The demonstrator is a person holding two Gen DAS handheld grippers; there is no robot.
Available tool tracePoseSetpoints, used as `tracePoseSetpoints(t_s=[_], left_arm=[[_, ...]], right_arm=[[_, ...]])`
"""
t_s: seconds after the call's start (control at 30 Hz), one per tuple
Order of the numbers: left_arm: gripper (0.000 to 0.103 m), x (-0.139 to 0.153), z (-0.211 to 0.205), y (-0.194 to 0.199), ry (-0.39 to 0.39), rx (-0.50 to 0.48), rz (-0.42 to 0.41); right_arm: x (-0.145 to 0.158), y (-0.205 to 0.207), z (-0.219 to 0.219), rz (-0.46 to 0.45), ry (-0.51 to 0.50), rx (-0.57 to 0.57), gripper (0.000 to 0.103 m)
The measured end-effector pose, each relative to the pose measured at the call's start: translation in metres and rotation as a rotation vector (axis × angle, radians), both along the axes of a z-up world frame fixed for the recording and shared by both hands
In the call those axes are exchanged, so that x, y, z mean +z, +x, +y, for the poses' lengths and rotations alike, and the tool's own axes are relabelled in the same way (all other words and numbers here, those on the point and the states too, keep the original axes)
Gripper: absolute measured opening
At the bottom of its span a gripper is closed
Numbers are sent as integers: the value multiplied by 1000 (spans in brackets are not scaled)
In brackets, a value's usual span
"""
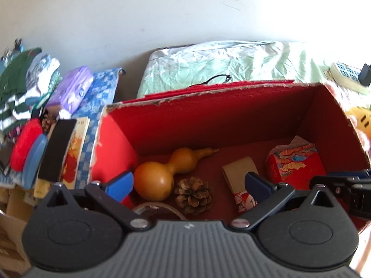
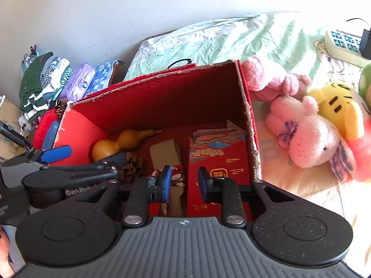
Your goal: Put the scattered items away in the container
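Both tools share one build: a grey ribbed housing flanked by two round black discs, black link arms pinned with silver screws, and blue pads on the left tongs and right tongs.

Red box, tan gourd, brown pinecone, possibly checked blue cloth.

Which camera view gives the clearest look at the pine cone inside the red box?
The left wrist view: the pine cone lies unobstructed on the box floor beside the gourd. In the right wrist view the pine cone is partly hidden behind the left gripper.
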State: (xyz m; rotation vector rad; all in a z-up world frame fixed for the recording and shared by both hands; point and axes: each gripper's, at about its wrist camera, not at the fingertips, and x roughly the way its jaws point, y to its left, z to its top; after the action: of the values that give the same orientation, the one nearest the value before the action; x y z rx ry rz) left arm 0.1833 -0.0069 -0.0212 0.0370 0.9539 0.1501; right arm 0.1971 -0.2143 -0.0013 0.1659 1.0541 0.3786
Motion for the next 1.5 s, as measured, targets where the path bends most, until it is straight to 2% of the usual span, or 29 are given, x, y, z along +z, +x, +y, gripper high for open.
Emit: tracePoseSetpoints(t_s=[0.23,0.33,0.47,0.53,0.7,0.87,1.0,1.23,1.37,1.5], left_arm=[[102,10,2,-12,-11,56,-18],[102,13,2,-16,-21,70,-2],[102,16,-10,-23,104,93,3],[102,20,-13,-29,124,115,-3],[102,31,-15,-41,108,171,-13],[102,37,-22,-52,124,222,-25],[102,43,-25,-61,99,242,-40],[102,52,-31,-77,99,309,-130],[102,53,-33,-83,62,305,-126],[102,52,-37,-91,72,327,-122]], right_arm=[[1,-9,-5,-17,-7,-3,33],[2,-10,-9,-20,-1,2,33],[4,-13,-11,-28,9,29,33],[5,-13,-11,-27,-3,39,33],[6,-13,-11,-23,-7,72,34],[9,-17,-11,-41,-25,102,37],[11,-20,-13,-47,-23,120,39],[15,-26,-17,-64,-13,140,39],[16,-27,-20,-66,2,142,39],[16,-29,-20,-79,7,155,39]])
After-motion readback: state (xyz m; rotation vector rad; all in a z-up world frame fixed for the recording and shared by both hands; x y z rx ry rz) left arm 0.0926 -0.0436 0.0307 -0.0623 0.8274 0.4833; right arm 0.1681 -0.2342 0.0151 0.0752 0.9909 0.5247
